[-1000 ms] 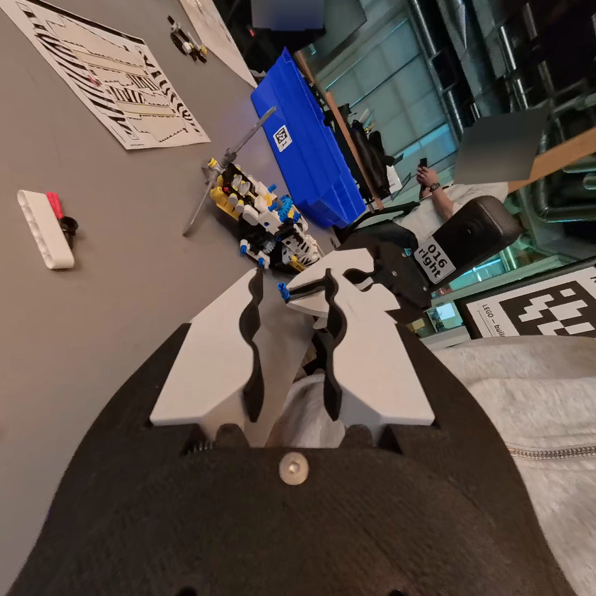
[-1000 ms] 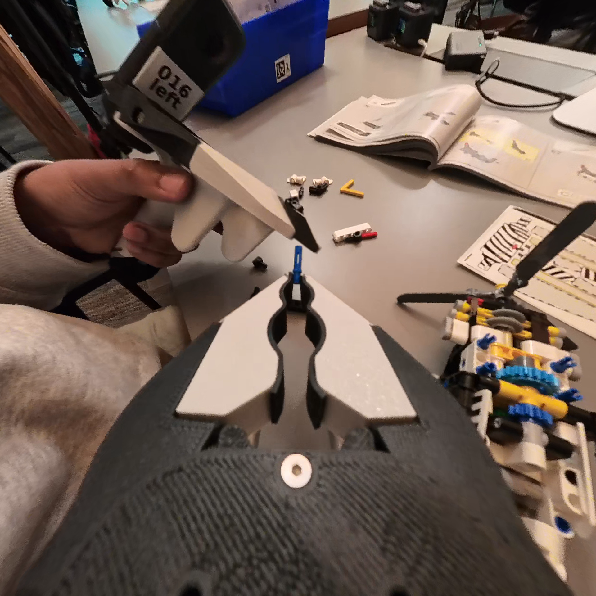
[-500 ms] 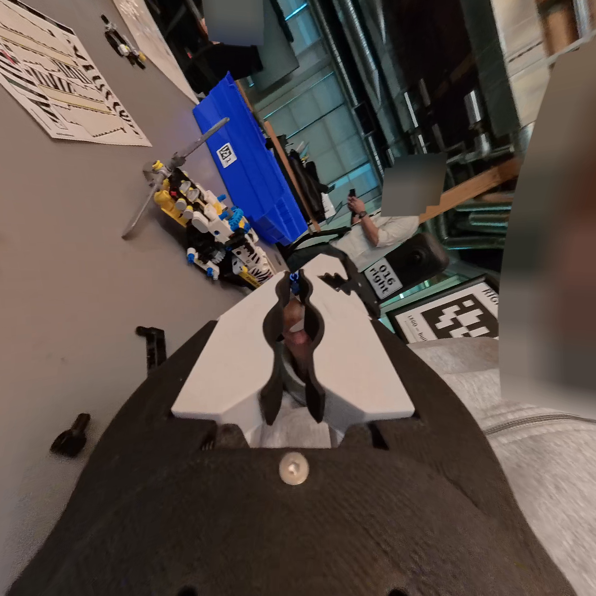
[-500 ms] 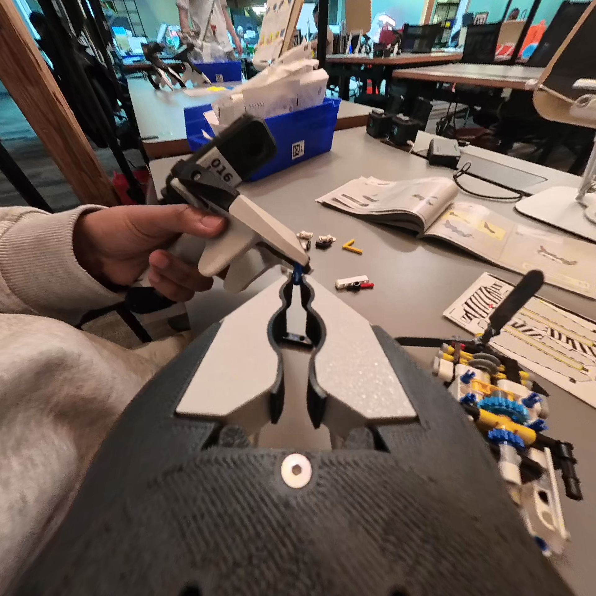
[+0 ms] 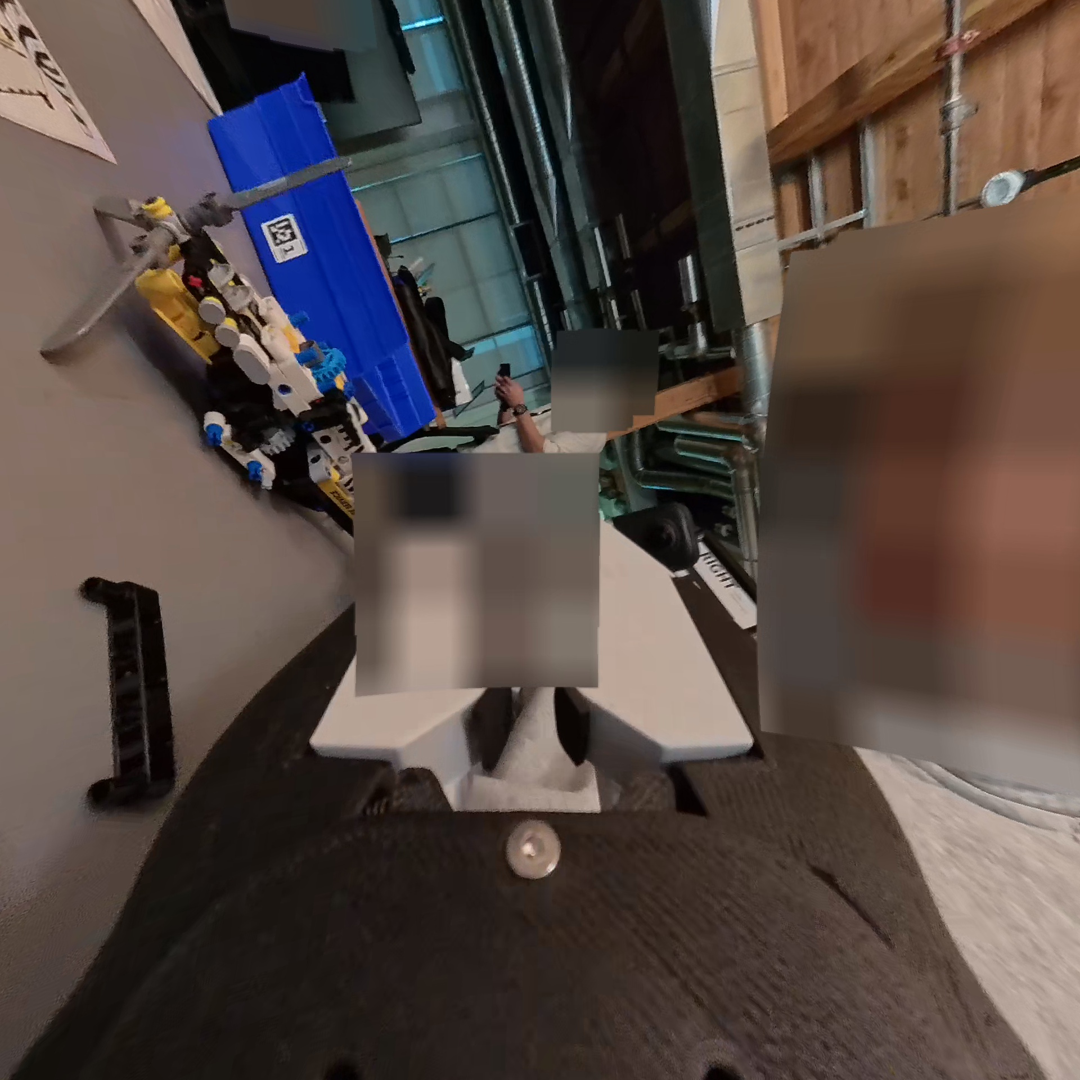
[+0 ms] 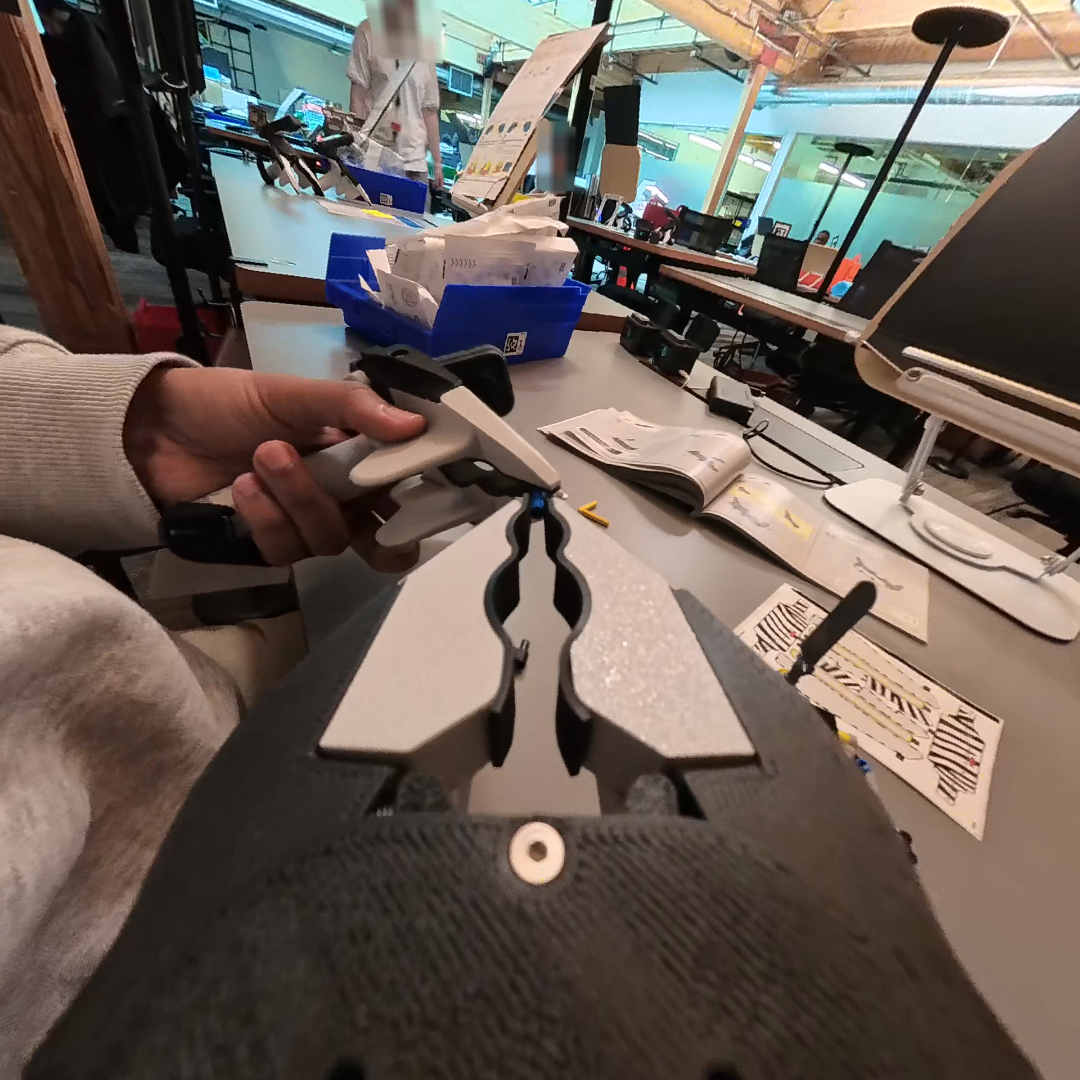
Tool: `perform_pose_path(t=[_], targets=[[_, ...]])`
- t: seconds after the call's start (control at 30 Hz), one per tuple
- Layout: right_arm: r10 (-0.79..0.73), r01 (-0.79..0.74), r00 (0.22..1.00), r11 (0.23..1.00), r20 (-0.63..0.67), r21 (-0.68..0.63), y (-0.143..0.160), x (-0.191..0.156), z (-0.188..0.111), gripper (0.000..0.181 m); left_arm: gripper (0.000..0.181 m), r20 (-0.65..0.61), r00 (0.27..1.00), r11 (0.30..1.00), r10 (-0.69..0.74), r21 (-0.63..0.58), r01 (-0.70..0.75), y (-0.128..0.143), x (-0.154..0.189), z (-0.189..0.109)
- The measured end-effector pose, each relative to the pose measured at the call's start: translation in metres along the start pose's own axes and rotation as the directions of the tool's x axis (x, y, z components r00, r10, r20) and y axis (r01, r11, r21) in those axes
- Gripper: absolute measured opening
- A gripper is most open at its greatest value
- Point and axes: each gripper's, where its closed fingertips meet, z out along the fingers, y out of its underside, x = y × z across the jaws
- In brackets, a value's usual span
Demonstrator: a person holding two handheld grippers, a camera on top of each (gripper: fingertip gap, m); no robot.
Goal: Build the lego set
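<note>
While the right gripper [image 6: 536, 517] pinches the little blue pin [image 6: 536, 502] tight at its tips, the pin sticks up in the air, on the near side of the blue bin [image 6: 467, 318] and above the grey table [image 6: 584, 386]. The tips of the left gripper [image 6: 549, 494] are right at the top of the pin, with a hand [image 6: 234, 444] wrapped round its handle. I cannot tell if the left one is open or closed, because a blurry patch covers its tips in its own view, and from the side I cannot see if it holds a piece.

I think the job now is to join the pin to a piece, or to pass it across. To do it well, hold the pin straight and push along its length, not sideways, or it may pop out and roll away. Go slow and let go only when it sits firm.

The half-built lego model [image 5: 251, 362] lies just beside the blue bin. A long black piece [image 5: 137, 684] lies on the table, well apart from the bin, on the near side
</note>
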Motion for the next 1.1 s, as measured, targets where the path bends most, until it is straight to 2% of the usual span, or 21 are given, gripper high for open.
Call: perform_pose_path(t=[0.03,0.1,0.13,0.2,0.27,0.3,0.37,0.43,0.5,0.6,0.7,0.73,0.8,0.9,0.97,1.1], targets=[[0.022,-0.022,1.0,1.0,-0.007,-0.007,0.002,0.003,0.0,0.002,0.006,0.042,0.999,1.0,0.028,-0.013,-0.027,0.001,-0.004,0.0],[0.109,-0.109,0.991,0.994,-0.071,0.0,0.003,0.021,-0.004,0.002,0.012,0.177,0.972,0.987,0.154,-0.061,-0.146,0.001,-0.014,-0.002],[0.157,-0.156,0.983,0.988,-0.096,0.019,0.002,0.031,-0.009,0.001,0.022,0.267,0.934,0.971,0.238,-0.094,-0.22,-0.001,-0.021,-0.006],[0.245,-0.243,0.961,0.97,-0.125,0.026,0.004,0.048,-0.017,0.001,0.031,0.441,0.795,0.909,0.416,-0.216,-0.356,-0.002,-0.038,-0.018],[0.285,-0.286,0.947,0.958,-0.146,0.016,0.009,0.057,-0.021,0.001,0.032,0.545,0.618,0.823,0.566,-0.408,-0.395,0.006,-0.06,-0.033],[0.294,-0.296,0.944,0.955,-0.149,0.009,0.011,0.059,-0.021,0.001,0.032,0.567,0.545,0.784,0.618,-0.493,-0.376,0.013,-0.07,-0.039],[0.307,-0.31,0.941,0.951,-0.141,-0.002,0.014,0.057,-0.019,0.001,0.035,0.567,0.446,0.716,0.693,-0.614,-0.332,0.025,-0.087,-0.048],[0.315,-0.32,0.94,0.947,-0.131,-0.019,0.017,0.053,-0.015,0.001,0.036,0.566,0.357,0.664,0.743,-0.686,-0.297,0.03,-0.101,-0.057],[0.317,-0.325,0.94,0.945,-0.123,-0.046,0.021,0.05,-0.013,0.002,0.028,0.559,0.32,0.642,0.765,-0.702,-0.309,0.028,-0.103,-0.057],[0.325,-0.334,0.94,0.938,-0.108,-0.088,0.025,0.046,-0.01,0.002,0.01,0.576,0.312,0.654,0.755,-0.697,-0.296,0.025,-0.106,-0.058],[0.342,-0.35,0.935,0.932,-0.093,-0.093,0.026,0.044,-0.009,0.002,0.006,0.61,0.35,0.703,0.71,-0.638,-0.314,0.02,-0.105,-0.056],[0.348,-0.356,0.933,0.929,-0.09,-0.1,0.027,0.043,-0.008,0.002,0.006,0.624,0.388,0.734,0.678,-0.596,-0.326,0.017,-0.103,-0.053],[0.355,-0.364,0.931,0.922,-0.091,-0.128,0.032,0.042,-0.006,0.002,0.006,0.633,0.517,0.817,0.576,-0.472,-0.331,0.014,-0.094,-0.046],[0.325,-0.34,0.94,0.909,-0.101,-0.241,0.052,0.037,-0.001,0.002,0.006,0.591,0.694,0.911,0.411,-0.287,-0.296,0.005,-0.081,-0.039],[0.28,-0.297,0.955,0.906,-0.097,-0.302,0.062,0.03,0.003,0.002,0.006,0.576,0.728,0.929,0.37,-0.227,-0.293,-0.001,-0.077,-0.04],[0.197,-0.207,0.978,0.91,-0.066,-0.359,0.069,0.014,0.012,0.002,0.006,0.581,0.729,0.931,0.363,-0.208,-0.299,-0.004,-0.078,-0.043]])
